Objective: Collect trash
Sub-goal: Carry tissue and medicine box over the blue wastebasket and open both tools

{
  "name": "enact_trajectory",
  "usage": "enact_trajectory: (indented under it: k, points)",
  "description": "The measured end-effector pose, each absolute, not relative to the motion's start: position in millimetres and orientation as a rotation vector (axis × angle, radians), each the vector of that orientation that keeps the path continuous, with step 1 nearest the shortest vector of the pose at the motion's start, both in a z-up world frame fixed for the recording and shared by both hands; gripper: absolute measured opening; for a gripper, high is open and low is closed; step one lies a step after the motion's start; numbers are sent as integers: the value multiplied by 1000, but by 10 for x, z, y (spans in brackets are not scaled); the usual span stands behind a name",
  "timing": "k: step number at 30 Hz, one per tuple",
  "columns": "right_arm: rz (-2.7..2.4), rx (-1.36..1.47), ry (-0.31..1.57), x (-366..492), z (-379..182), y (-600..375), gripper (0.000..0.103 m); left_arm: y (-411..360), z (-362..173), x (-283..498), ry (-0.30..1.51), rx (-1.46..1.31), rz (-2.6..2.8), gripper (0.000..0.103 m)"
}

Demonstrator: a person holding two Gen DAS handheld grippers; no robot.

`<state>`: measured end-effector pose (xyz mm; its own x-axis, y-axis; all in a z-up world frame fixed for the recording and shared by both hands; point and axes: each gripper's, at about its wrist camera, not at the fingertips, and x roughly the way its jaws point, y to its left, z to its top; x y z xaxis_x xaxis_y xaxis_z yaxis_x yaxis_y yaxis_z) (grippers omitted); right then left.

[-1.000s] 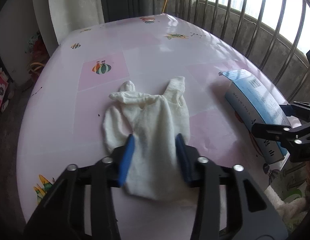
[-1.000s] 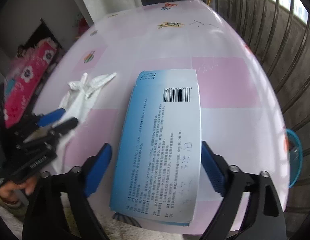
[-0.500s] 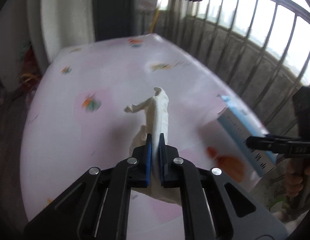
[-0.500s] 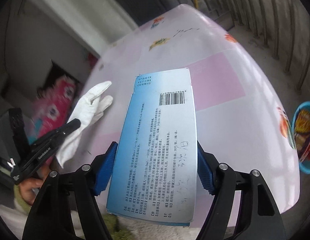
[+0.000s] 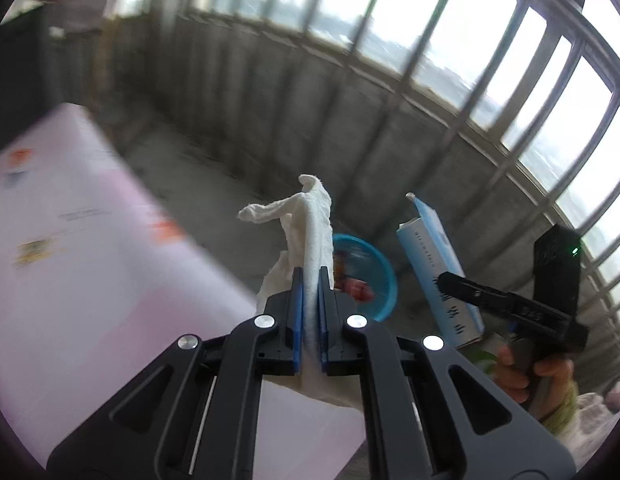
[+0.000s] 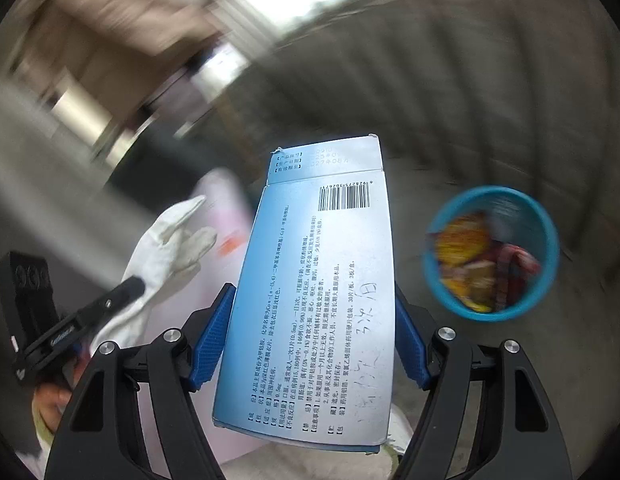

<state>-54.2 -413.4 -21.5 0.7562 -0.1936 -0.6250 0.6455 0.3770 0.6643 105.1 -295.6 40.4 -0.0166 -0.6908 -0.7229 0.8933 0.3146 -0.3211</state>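
One blue bin [image 6: 492, 254] on floor, colourful wrappers [image 6: 468, 264] inside.

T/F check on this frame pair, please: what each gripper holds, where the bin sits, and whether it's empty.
1. The left gripper is clamped on a white cloth glove. True.
2. The right gripper is empty. False: its pads grip a flat light-blue cardboard medicine box by both long edges.
3. The round blue plastic bin stands on the pink tabletop. False: it stands on the grey floor, off the table.
4. The bin already holds colourful wrappers. True.
5. The glove lies flat on the table. False: it is lifted, fingers pointing up, with the bin beyond it.
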Motion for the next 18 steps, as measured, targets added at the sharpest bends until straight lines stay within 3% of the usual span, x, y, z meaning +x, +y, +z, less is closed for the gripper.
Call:
enact_trajectory:
  k: [9, 10, 11, 13, 18]
  points:
    - [-759, 1443, 426, -1037, -1307, -5019, 72, -4642, -639, 593, 1216, 382, -1357, 5]
    - [-780, 1454, 423, -1035, -1381, -5089, 72, -4741, -698, 585, 1223, 381, -1359, 10]
    - [-800, 1464, 420, -1040, -1495, -5141, 75, -4846, -771, 570, 1234, 382, -1366, 32]
    - [-867, 1478, 479, -970, -1810, -5303, 84, -5047, -988, 551, 1277, 405, -1354, 64]
    - [-899, 1543, 556, -849, -2283, -5316, 85, -5041, -1120, 652, 1325, 338, -1320, 64]
